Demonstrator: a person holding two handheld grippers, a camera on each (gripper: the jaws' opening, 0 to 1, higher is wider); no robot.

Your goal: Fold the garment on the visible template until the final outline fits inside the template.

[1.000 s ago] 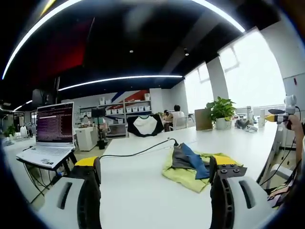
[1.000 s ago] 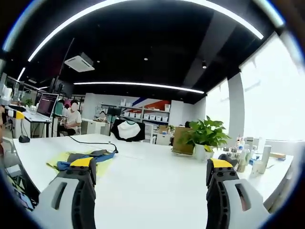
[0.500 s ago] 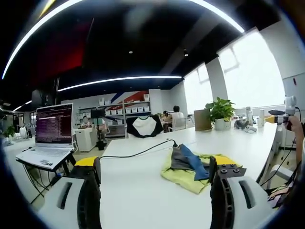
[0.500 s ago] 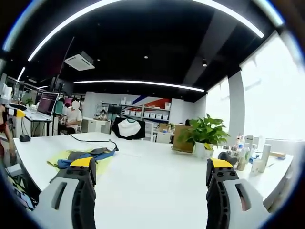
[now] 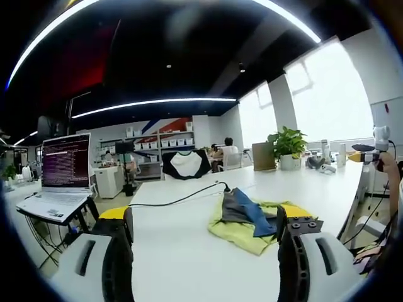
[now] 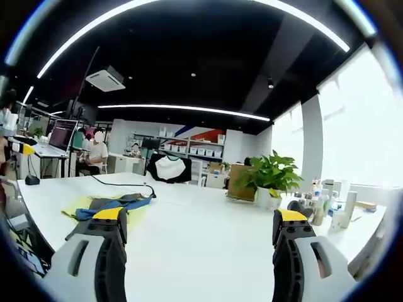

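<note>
My left tongs (image 5: pixel 204 236) and right tongs (image 6: pixel 200 242) gape wide, empty, above the tabletop (image 5: pixel 189 264); the crumpled garment (image 5: pixel 249 220) lies untouched, unchanged since before.

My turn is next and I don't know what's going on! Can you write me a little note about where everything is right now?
Left hand-held gripper: open, empty, raised over the near edge of the white table.
Right hand-held gripper: open, empty, also above the table, with nothing between the jaws.
Garment: a crumpled yellow, grey and blue heap lying on the table, just past the left gripper's right jaw; in the right gripper view it sits far off to the left. A black cable runs beside it.
Done: nothing yet; no fold is made.
Left: I can't make out a template. Spread the garment out, then fold it.
</note>
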